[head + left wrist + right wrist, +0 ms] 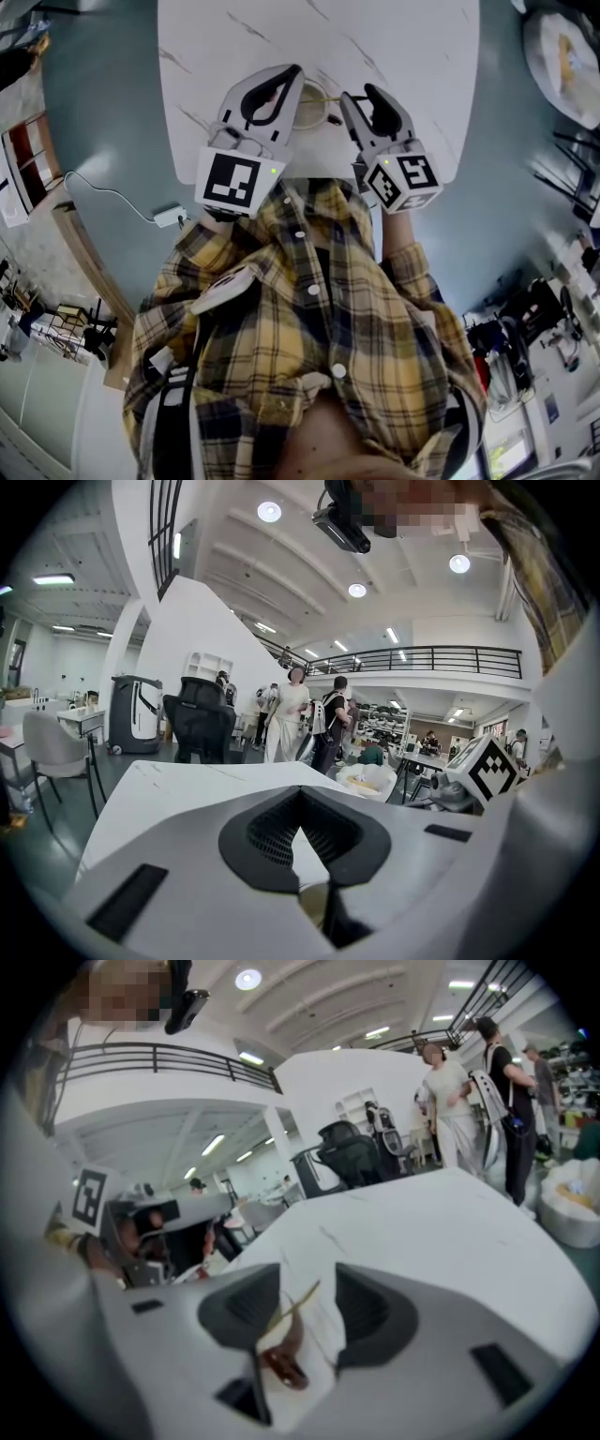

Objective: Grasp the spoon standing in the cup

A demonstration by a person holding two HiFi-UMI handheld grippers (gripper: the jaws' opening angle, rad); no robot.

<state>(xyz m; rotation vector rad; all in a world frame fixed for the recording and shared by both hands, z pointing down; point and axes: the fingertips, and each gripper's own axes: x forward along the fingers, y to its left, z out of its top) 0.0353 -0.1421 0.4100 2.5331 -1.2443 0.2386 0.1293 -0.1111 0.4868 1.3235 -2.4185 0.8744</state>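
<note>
A pale cup [307, 105] stands near the front edge of the white marble table [394, 47], with a thin spoon handle [324, 97] leaning out of it to the right. My left gripper [292, 75] sits just left of the cup, its jaws closed tip to tip on nothing; part of the cup [314, 904] shows below them. My right gripper [364, 101] is just right of the cup and open. In the right gripper view the golden spoon handle [298, 1305] rises slanted in the gap of the right gripper [307, 1283], and neither pad touches it.
The table's front edge runs just under both grippers, and the person's plaid shirt fills the lower head view. A white charger [169, 217] with its cable lies on the floor at left. People and office chairs [202, 728] stand beyond the table.
</note>
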